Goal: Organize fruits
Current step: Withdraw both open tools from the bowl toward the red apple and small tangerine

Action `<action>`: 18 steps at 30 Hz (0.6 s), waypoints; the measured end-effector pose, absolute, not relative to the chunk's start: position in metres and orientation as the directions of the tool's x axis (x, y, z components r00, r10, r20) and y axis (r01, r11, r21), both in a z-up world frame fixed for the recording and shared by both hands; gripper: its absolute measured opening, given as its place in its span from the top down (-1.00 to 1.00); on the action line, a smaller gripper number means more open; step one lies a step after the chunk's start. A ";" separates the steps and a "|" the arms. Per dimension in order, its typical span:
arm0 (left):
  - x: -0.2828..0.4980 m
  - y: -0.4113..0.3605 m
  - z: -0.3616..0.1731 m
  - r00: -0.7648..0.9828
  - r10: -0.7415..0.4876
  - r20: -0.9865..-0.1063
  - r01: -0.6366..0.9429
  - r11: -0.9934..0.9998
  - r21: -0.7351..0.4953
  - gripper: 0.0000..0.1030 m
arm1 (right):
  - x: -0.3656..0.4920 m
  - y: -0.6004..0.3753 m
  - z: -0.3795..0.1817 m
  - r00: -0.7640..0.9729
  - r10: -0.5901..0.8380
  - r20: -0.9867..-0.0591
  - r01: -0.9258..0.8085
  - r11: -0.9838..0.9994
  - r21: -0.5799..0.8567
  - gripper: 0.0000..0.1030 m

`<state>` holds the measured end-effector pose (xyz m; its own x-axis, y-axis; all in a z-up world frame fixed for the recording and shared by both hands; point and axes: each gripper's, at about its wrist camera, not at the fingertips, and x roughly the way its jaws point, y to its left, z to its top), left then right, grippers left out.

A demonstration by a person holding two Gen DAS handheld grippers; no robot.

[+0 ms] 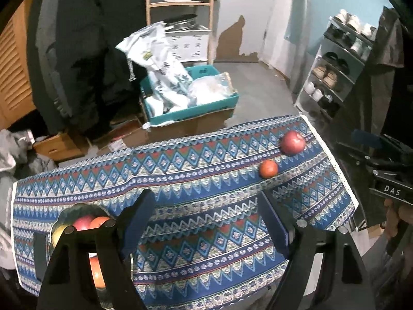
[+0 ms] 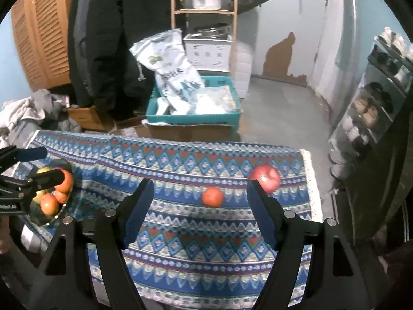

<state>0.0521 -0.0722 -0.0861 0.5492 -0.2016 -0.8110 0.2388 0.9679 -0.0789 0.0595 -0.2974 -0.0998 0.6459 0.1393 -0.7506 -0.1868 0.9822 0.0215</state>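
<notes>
A red apple (image 1: 293, 142) (image 2: 265, 178) and a small orange (image 1: 268, 169) (image 2: 212, 197) lie apart on the patterned tablecloth (image 1: 196, 175) (image 2: 196, 242) near its far right corner. A dark bowl (image 1: 67, 213) (image 2: 51, 218) at the table's left holds several fruits, red, orange and yellow. My left gripper (image 1: 205, 201) is open over the cloth, nothing between its fingers, with the bowl just left of it. My right gripper (image 2: 200, 190) is open above the cloth; the orange shows between its fingers, further off, untouched. The other gripper appears at each view's edge.
Beyond the table's far edge stand a teal crate (image 2: 193, 118) with white bags on cardboard boxes, a wooden shelf (image 2: 204, 13) with a pot, and hanging dark coats (image 2: 113, 38). A shoe rack (image 1: 333, 72) stands to the right. Grey clothes (image 2: 23, 113) lie at the left.
</notes>
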 end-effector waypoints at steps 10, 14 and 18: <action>0.070 -0.113 -0.092 0.528 -0.235 -0.816 0.295 0.952 -0.084 -0.70 | 0.071 -0.329 -0.107 0.626 0.127 -0.769 -0.135 0.989 0.053 -0.55; 0.085 -0.126 -0.094 0.515 -0.245 -0.821 0.302 0.949 -0.094 -0.70 | 0.089 -0.343 -0.115 0.589 0.145 -0.795 -0.118 0.989 0.093 -0.55; 0.103 -0.140 -0.096 0.504 -0.245 -0.828 0.310 0.946 -0.091 -0.70 | 0.109 -0.358 -0.122 0.539 0.162 -0.826 -0.103 0.987 0.127 -0.55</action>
